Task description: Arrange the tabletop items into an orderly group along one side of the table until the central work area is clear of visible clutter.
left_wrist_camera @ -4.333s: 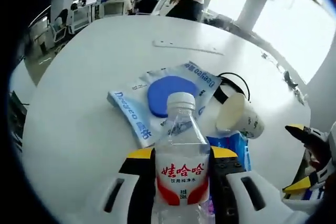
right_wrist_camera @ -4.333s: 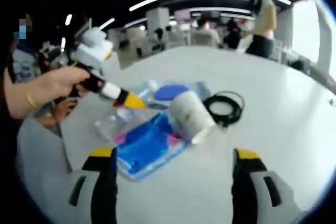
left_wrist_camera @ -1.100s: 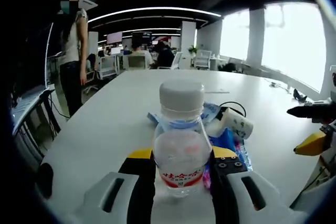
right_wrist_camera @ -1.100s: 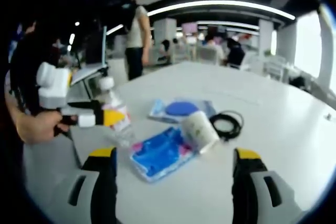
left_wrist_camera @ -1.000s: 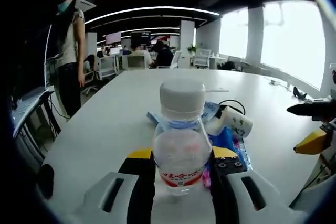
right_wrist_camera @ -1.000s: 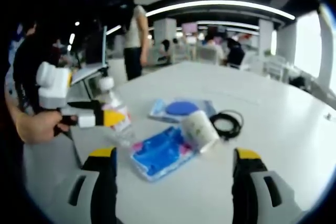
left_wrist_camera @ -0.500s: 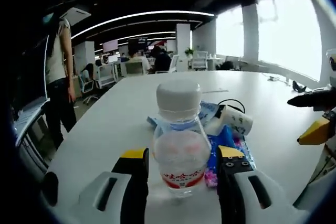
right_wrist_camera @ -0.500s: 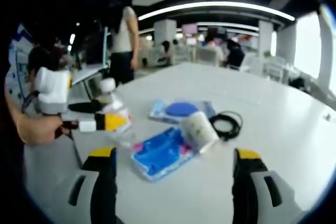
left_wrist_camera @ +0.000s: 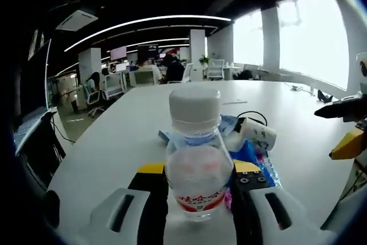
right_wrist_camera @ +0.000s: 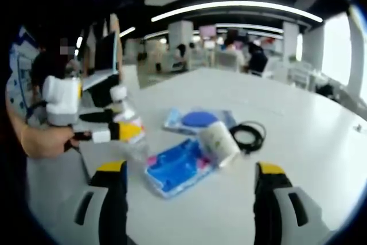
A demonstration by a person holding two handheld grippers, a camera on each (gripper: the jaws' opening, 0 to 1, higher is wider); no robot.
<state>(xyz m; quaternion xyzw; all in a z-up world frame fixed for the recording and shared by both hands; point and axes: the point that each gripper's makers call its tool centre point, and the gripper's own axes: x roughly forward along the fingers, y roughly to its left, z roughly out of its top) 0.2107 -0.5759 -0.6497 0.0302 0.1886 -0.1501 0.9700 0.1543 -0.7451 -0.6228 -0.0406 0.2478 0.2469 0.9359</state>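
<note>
Left tongs (left_wrist_camera: 198, 177) pinching one water bottle (left_wrist_camera: 197, 159); right tongs (right_wrist_camera: 186, 190) spread; two packets, one cup

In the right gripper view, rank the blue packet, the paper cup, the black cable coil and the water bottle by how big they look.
1. Blue packet, largest.
2. Paper cup and water bottle look alike; the left hand-held gripper partly hides the bottle, so unranked.
3. Black cable coil, smallest.

The bottle (left_wrist_camera: 198, 167) is clear, glossy plastic with a matt white cap, the blue packet (right_wrist_camera: 178, 167) is shiny film, the cup (right_wrist_camera: 218, 142) looks papery — all on a smooth, matt white worktop (right_wrist_camera: 298, 136).
</note>
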